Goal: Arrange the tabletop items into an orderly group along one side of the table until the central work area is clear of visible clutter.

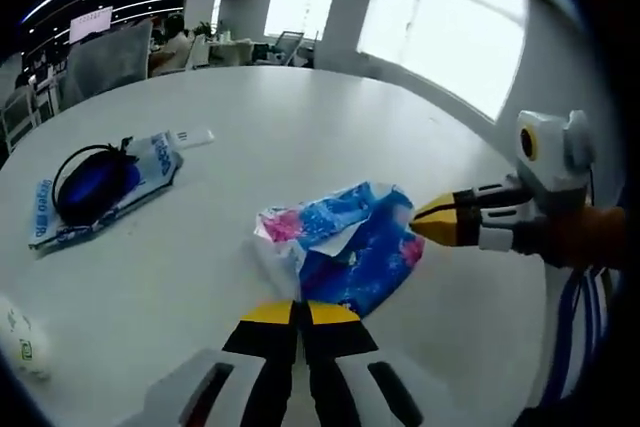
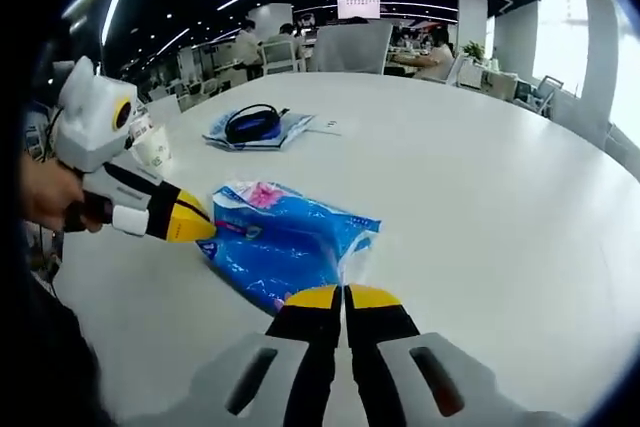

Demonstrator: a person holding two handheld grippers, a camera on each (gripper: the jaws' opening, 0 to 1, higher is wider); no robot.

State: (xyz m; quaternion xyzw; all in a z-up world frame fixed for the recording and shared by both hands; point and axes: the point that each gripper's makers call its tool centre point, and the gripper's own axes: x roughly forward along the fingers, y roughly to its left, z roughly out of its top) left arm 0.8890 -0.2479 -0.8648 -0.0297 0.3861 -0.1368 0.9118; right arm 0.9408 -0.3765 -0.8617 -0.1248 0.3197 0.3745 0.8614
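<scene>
Blue packet: crumpled, lying mid-desk, pinched at opposite ends between left tool and right tool, both closed on it; long axis runs between them.

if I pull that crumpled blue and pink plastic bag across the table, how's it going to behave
The crumpled blue and pink plastic bag is creased and lies slack, so it will probably flop and fold rather than hold shape. It looks thin and nearly empty, so likely light. On the smooth white table it should slide easily, perhaps bunching.
</scene>
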